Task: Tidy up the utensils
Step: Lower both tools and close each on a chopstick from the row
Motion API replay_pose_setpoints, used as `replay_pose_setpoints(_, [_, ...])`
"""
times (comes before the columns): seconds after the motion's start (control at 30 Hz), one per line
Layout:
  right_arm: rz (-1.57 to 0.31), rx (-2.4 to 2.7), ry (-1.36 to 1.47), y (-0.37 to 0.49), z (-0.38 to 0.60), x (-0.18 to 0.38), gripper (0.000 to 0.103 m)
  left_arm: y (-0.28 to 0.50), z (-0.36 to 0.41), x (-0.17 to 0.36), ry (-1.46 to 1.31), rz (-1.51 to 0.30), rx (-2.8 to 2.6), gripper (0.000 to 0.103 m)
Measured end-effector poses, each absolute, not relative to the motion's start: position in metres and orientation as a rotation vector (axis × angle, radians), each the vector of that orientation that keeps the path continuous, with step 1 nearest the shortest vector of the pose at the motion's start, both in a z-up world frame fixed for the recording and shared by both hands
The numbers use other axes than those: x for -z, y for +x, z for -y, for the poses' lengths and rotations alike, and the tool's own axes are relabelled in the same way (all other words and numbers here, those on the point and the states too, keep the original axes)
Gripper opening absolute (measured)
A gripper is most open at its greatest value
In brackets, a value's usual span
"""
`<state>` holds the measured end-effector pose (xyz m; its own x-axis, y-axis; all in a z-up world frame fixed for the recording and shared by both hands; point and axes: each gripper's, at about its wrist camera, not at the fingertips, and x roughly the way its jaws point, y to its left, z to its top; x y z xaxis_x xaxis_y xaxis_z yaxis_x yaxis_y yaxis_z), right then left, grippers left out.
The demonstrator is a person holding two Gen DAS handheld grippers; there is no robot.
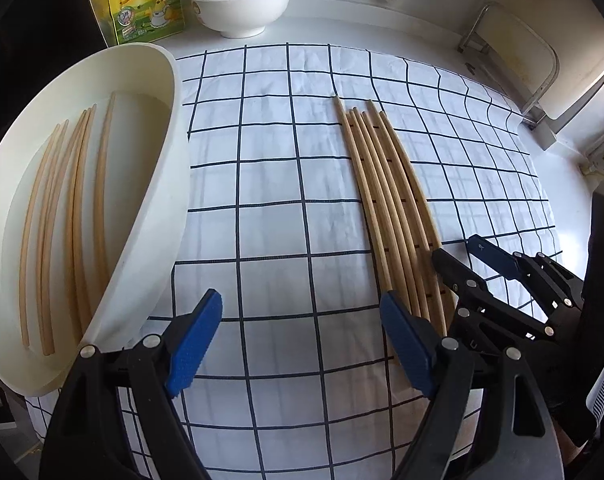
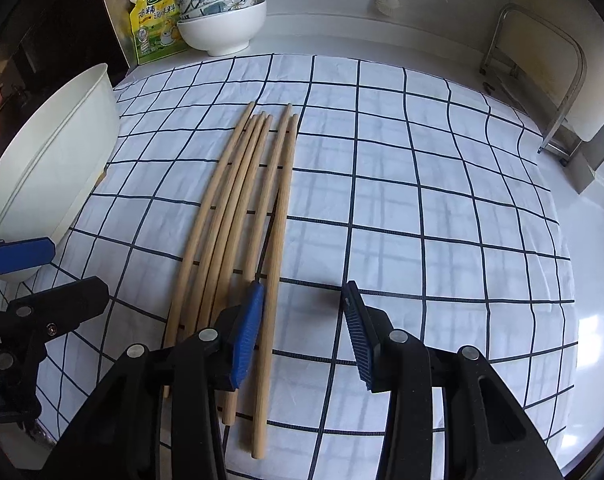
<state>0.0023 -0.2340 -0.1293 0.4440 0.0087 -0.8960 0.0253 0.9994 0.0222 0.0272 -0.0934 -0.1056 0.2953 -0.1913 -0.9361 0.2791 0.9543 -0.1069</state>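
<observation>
Several wooden chopsticks (image 1: pixel 385 196) lie side by side on the checked cloth; they also show in the right wrist view (image 2: pixel 242 216). A white oval tray (image 1: pixel 158 184) at the left holds several more chopsticks (image 1: pixel 72 216). My left gripper (image 1: pixel 302 344) is open and empty above the cloth, between the tray and the loose chopsticks. My right gripper (image 2: pixel 303 332) is open over the near ends of the chopsticks, with the rightmost stick between its fingers; it also shows in the left wrist view (image 1: pixel 473 260).
The white cloth with a dark grid (image 2: pixel 421 184) covers a white counter. Stacked bowls (image 1: pixel 242 0) and a yellow seasoning pouch (image 1: pixel 146 4) stand at the back left. A metal rack with a board (image 2: pixel 541 80) stands at the back right.
</observation>
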Motion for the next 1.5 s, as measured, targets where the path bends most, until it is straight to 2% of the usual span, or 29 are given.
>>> replay_pose_setpoints(0.03, [-1.107, 0.007, 0.032, 0.002, 0.234, 0.129, 0.025, 0.027, 0.093, 0.107, 0.075, -1.238, 0.312, 0.080])
replay_pose_setpoints(0.1, [-1.102, 0.005, 0.019, 0.001, 0.235, 0.129, 0.010, 0.027, 0.094, 0.108, 0.067, -1.245, 0.311, 0.080])
replay_pose_setpoints(0.13, [-1.100, 0.002, 0.015, 0.000, 0.236, 0.129, 0.007, 0.027, 0.096, 0.109, 0.068, -1.245, 0.310, 0.080])
replay_pose_setpoints(0.87, [-1.113, 0.060, 0.126, -0.037, 0.289, 0.125, 0.007, 0.057, 0.130, 0.134, 0.113, -1.189, 0.211, 0.083])
replay_pose_setpoints(0.9, [-1.108, 0.057, 0.133, -0.037, 0.289, 0.124, 0.009, 0.058, 0.131, 0.135, 0.113, -1.187, 0.209, 0.083])
replay_pose_setpoints(0.93, [-1.103, 0.057, 0.137, -0.036, 0.289, 0.123, 0.018, 0.058, 0.131, 0.135, 0.110, -1.185, 0.209, 0.083])
replay_pose_setpoints(1.0, [-1.096, 0.061, 0.136, -0.034, 0.290, 0.122, 0.024, 0.058, 0.132, 0.135, 0.112, -1.184, 0.206, 0.084])
replay_pose_setpoints(1.27, [-1.100, 0.066, 0.127, -0.024, 0.291, 0.124, 0.024, 0.060, 0.139, 0.136, 0.132, -1.181, 0.197, 0.087])
replay_pose_setpoints(1.5, [-1.099, 0.071, 0.091, -0.014, 0.287, 0.128, 0.024, 0.064, 0.140, 0.143, 0.141, -1.192, 0.190, 0.094])
